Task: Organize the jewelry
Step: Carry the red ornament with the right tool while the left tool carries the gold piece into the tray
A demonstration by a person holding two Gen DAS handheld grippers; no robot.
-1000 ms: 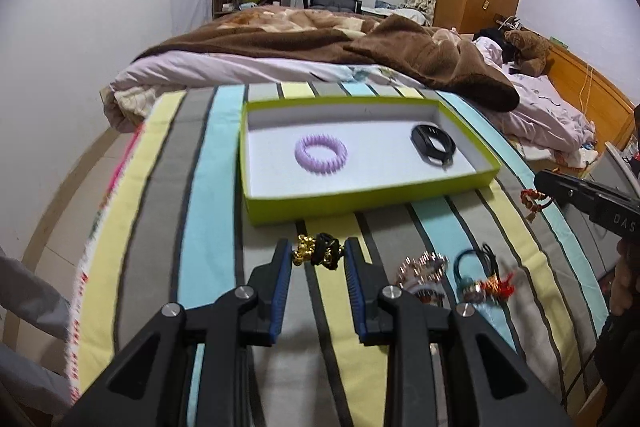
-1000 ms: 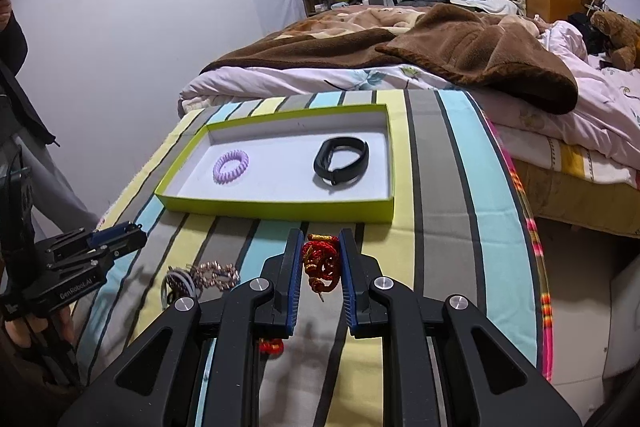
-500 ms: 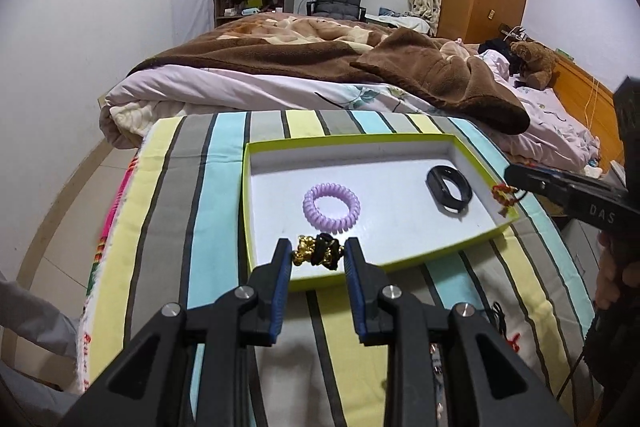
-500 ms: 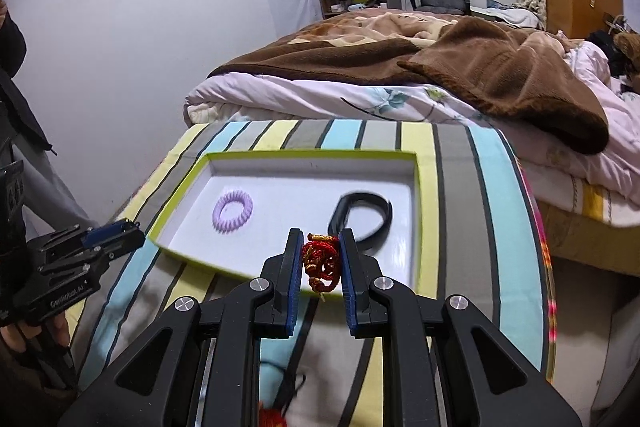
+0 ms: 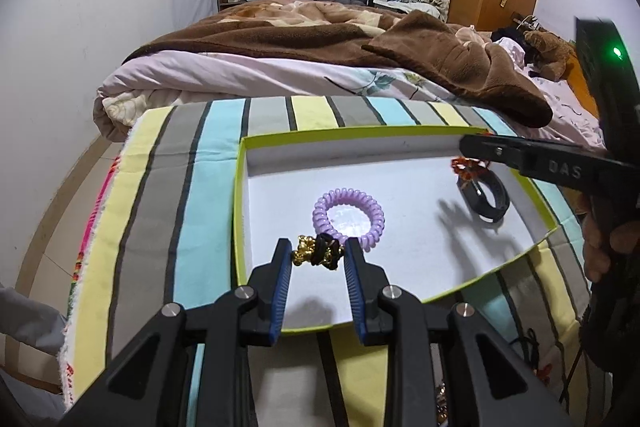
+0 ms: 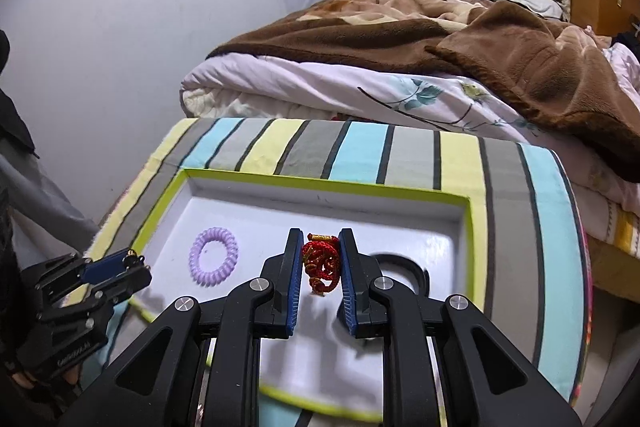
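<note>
Both tools hover over the tray: left tool pinches a sideways gold-black charm, right tool an upright red bracelet.

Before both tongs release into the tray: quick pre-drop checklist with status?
1. Left tongs shut on gold-and-black bracelet: ok.
2. Right tongs shut on red bracelet: ok.
3. Both loads over green tray: ok.
4. Left drop spot free of purple coil tie: cannot tell, they overlap in view.
5. Right drop spot free of black band: cannot tell.
</note>
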